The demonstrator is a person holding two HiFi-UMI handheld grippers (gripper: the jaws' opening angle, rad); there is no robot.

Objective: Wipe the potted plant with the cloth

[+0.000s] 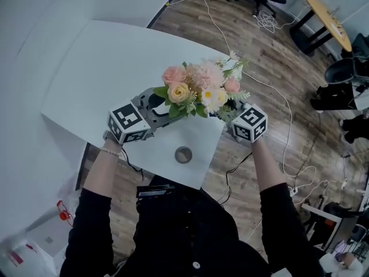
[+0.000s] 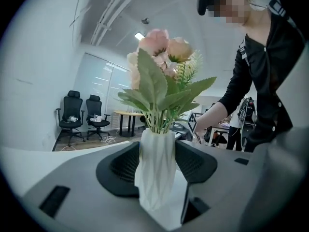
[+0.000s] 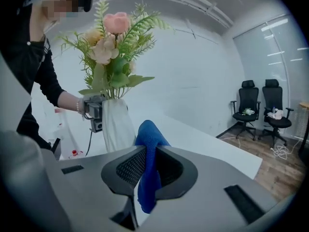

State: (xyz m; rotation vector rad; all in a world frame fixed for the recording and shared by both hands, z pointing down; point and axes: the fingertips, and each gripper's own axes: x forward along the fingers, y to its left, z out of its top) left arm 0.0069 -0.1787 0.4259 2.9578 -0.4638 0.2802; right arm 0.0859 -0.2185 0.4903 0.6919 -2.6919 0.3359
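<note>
The potted plant (image 1: 199,91), a bunch of pink, peach and yellow flowers with green leaves, stands on the white table near its front edge. Its white faceted vase (image 2: 157,170) sits upright between the jaws of my left gripper (image 2: 157,163), which is shut on it. In the head view the left gripper (image 1: 153,108) reaches in from the left under the blooms. My right gripper (image 3: 149,166) is shut on a blue cloth (image 3: 148,149), whose folded end sticks up past the jaws. It hovers just right of the vase (image 3: 116,124), apart from it. The flowers hide the cloth in the head view.
The white table (image 1: 104,68) has a round grommet (image 1: 183,154) close to the person. Its right edge runs right beside the plant, with wood floor and loose cables (image 1: 277,91) beyond. Two black office chairs (image 3: 260,105) and a round wooden table (image 1: 326,19) stand further off.
</note>
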